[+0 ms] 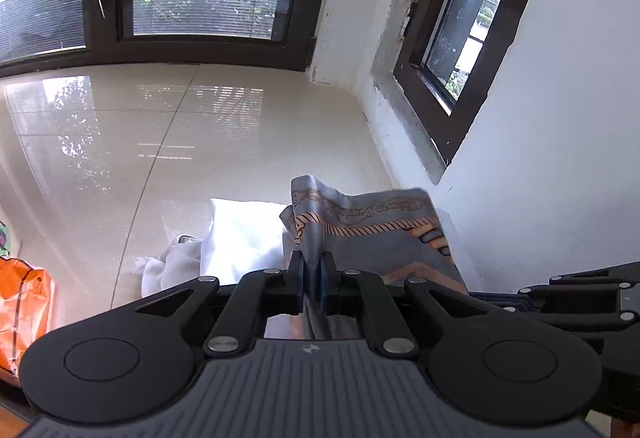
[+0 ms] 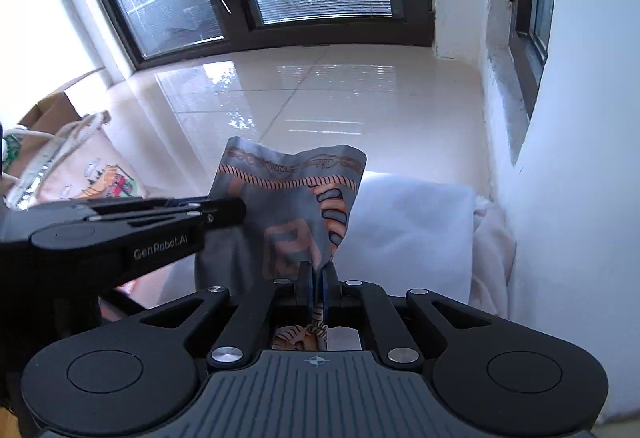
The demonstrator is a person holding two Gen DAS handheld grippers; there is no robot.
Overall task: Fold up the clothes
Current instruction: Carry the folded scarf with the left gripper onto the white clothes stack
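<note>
Left gripper (image 1: pixel 313 270) pinches edge of grey printed scarf (image 1: pixel 368 234); cloth pressed between pads, rising above fingertips, tail hanging down behind them. Right gripper (image 2: pixel 318 280) likewise clamped on same scarf (image 2: pixel 288 205), cloth between pads. Scarf held up in front of white folded cloth (image 2: pixel 408 230), which lies on glossy tiled floor (image 2: pixel 320 97).

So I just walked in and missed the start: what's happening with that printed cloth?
A person is folding laundry with two handheld grippers. Both the left gripper and the right gripper are clamped on the same grey scarf with an orange rope print, holding it up above the glossy tiled floor. Just behind it lies a pile of white cloth against the wall. The scarf hangs bunched, not yet laid flat or folded.
</note>
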